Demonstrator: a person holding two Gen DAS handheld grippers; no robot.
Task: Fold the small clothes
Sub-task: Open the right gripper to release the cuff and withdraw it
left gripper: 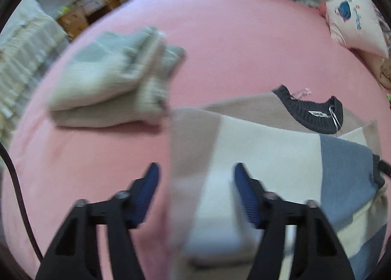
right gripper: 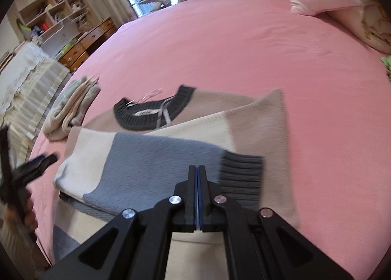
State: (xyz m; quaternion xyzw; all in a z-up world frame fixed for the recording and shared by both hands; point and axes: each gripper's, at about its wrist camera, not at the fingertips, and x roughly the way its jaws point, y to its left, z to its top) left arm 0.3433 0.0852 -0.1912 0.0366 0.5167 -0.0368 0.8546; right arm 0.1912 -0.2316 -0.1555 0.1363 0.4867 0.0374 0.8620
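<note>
Knit colour-block sweater (right gripper: 171, 148) lies half-folded; left hand-held gripper (left gripper: 196, 179) gapes, right hand-held gripper (right gripper: 198, 170) closed.

My left hand-held gripper (left gripper: 196, 179) is matte black plastic, its two angular fingers cut with triangular openings and faced with ribbed blue pads (left gripper: 146, 192). Silver screw heads (left gripper: 270, 196) sit at the pivots, and a black cable (left gripper: 17, 182) runs beside it. My right hand-held gripper (right gripper: 198, 170) matches: black frame, blue pads, four bright round screws (right gripper: 175, 199).
</note>
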